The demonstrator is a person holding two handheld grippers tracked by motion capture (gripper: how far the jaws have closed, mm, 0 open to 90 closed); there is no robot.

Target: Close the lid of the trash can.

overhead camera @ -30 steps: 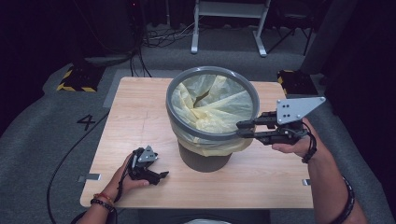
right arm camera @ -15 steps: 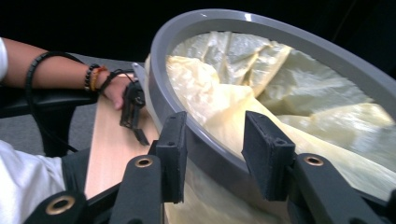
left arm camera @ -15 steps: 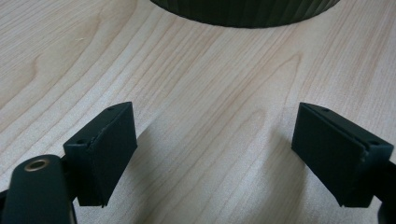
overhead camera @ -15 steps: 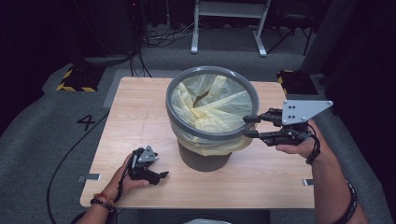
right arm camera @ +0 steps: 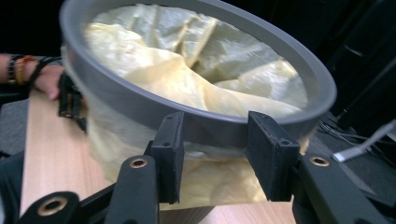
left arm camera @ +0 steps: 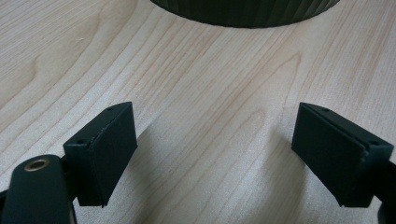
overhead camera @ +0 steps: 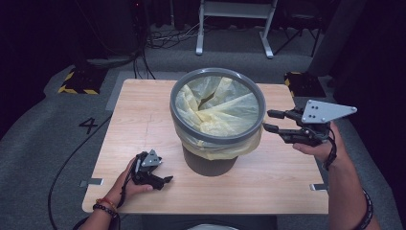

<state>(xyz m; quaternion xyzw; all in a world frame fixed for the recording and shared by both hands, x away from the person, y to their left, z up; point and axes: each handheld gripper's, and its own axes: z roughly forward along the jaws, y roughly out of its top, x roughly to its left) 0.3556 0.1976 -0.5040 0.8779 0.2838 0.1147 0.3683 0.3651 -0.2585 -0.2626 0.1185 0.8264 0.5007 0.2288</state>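
Nearest, the left gripper (overhead camera: 165, 179) is rested on the table (overhead camera: 139, 120), jaws spread and empty. Farther off, the right gripper (overhead camera: 270, 120), whose jaws have just been opening, is held just beside the bin's grey rim (overhead camera: 218, 136); it should be withdrawn level so the yellow liner (overhead camera: 215, 100) is not snagged.

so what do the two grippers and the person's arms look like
Both grippers are black with two flat block-shaped pads and brass-coloured pivot rivets. The right gripper carries a grey three-cornered plate dotted with holes; the left gripper has a smaller grey plate. Beaded bracelets ring the left wrist, dark bands the right.
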